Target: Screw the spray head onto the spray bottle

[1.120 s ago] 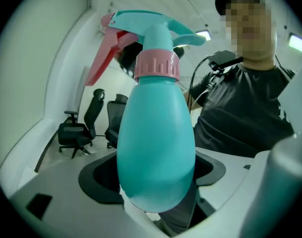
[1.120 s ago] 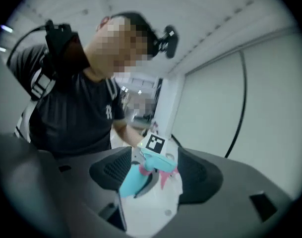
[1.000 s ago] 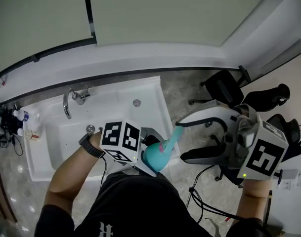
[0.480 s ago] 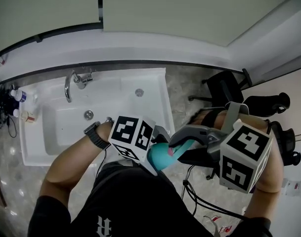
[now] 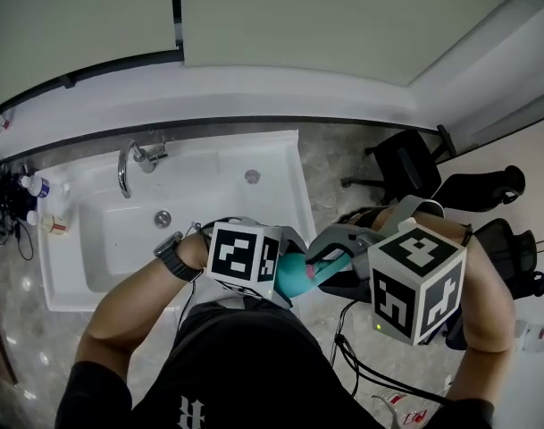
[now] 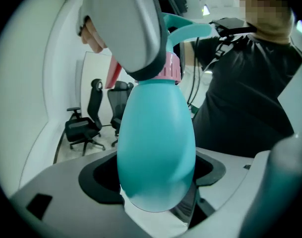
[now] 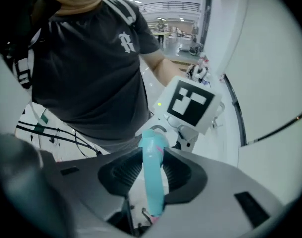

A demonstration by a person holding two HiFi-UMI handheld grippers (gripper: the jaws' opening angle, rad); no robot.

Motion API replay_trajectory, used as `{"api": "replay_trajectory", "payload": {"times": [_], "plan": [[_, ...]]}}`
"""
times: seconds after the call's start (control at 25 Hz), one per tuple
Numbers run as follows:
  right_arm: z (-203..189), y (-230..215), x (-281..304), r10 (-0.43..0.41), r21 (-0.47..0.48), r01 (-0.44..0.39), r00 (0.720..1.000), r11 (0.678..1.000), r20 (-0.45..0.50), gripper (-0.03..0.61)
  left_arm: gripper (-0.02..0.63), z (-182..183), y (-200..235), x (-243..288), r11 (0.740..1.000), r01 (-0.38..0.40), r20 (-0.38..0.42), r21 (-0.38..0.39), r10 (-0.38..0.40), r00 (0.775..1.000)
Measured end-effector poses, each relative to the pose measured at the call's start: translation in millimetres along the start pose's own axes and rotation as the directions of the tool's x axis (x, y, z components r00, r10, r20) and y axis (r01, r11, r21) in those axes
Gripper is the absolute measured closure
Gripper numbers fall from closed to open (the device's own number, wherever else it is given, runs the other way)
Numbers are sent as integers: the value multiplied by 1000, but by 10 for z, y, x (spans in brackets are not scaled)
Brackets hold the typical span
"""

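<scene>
The left claw (image 6: 155, 175) pinches the belly of a teal egg-shaped plastic spray bottle (image 6: 155, 143), held in the air in front of the person's dark shirt, just off the near right corner of the white sink basin (image 5: 285, 164). The teal plastic spray head (image 7: 151, 182) sits on the bottle's neck above a pink collar (image 6: 171, 69). The right claw (image 7: 151, 175) points steeply down. Its jaws have just been closing, and their black pads now press on both sides of the spray head.
</scene>
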State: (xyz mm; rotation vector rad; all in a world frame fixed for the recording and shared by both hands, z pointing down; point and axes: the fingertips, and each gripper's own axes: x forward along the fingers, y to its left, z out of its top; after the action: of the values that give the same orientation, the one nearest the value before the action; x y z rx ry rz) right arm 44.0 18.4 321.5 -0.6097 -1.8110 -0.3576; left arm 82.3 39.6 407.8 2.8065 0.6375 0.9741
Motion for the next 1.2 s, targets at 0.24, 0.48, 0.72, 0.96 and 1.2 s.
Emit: {"api": "replay_trajectory", "payload": {"times": [0.24, 0.48, 0.72, 0.96, 1.2], "plan": [[-647, -632, 283, -192, 639, 160, 981, 753, -19, 448, 224, -529, 1032, -182, 802, -589, -253, -100, 552, 795], [-959, -900, 440, -346, 970, -51, 929, 240, 135, 407, 224, -837, 1332, -2, 751, -658, -327, -48, 611, 721], [-289, -324, -557, -354, 588, -205, 631, 782, 691, 250, 224, -469, 309, 120, 974, 52, 41, -219, -44, 998], [-120, -106, -303, -282, 298, -10, 294, 954, 913, 252, 224, -360, -718, -273, 724, 653, 52, -221, -660, 749], [141, -88, -17, -218, 199, 94, 293, 975, 931, 254, 224, -240, -840, -295, 610, 740, 59, -283, -759, 648]]}}
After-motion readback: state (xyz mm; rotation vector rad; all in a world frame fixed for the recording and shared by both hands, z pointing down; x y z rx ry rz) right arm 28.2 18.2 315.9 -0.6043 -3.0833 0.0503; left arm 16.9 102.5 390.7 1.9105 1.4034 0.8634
